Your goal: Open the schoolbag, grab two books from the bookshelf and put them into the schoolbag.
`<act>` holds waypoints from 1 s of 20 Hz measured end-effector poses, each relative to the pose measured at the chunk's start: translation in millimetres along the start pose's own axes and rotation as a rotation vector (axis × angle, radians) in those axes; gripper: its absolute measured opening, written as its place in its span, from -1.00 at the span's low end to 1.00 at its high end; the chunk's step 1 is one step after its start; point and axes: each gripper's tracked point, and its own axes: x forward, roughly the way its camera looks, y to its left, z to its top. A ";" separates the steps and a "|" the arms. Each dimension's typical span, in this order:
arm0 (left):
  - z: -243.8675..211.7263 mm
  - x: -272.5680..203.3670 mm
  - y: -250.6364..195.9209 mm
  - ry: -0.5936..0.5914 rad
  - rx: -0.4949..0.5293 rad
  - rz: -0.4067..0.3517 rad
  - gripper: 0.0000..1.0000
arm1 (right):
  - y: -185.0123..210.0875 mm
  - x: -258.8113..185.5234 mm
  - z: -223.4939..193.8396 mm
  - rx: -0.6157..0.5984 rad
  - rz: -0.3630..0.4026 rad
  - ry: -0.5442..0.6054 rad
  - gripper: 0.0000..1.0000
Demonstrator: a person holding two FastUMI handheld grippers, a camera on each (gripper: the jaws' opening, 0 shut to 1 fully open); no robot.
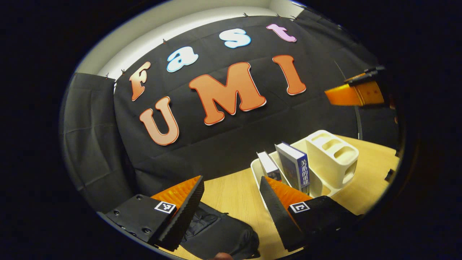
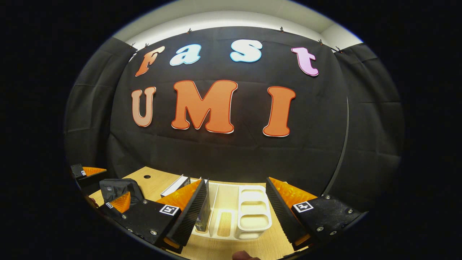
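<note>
The schoolbag lies on the desk directly below the left gripper, whose fingers stand wide apart, empty. The right gripper, equally spread and empty, faces the bookshelf; upright books sit left of centre.

The booth was dim, lit from above, with a pale bright band over the dark wall. The wooden table beyond the tongs glowed warm. Fisheye bending curved the edges, and the rim looked soft.
</note>
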 end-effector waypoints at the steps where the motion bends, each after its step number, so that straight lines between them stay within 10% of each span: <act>1: -9.0 0.9 -0.3 0.017 0.017 0.002 0.97 | 1.1 0.7 0.2 0.000 0.009 -0.002 0.97; 20: -175.8 -14.1 -20.0 0.313 0.356 0.043 0.96 | -17.9 2.5 -12.8 -0.030 0.095 0.000 0.97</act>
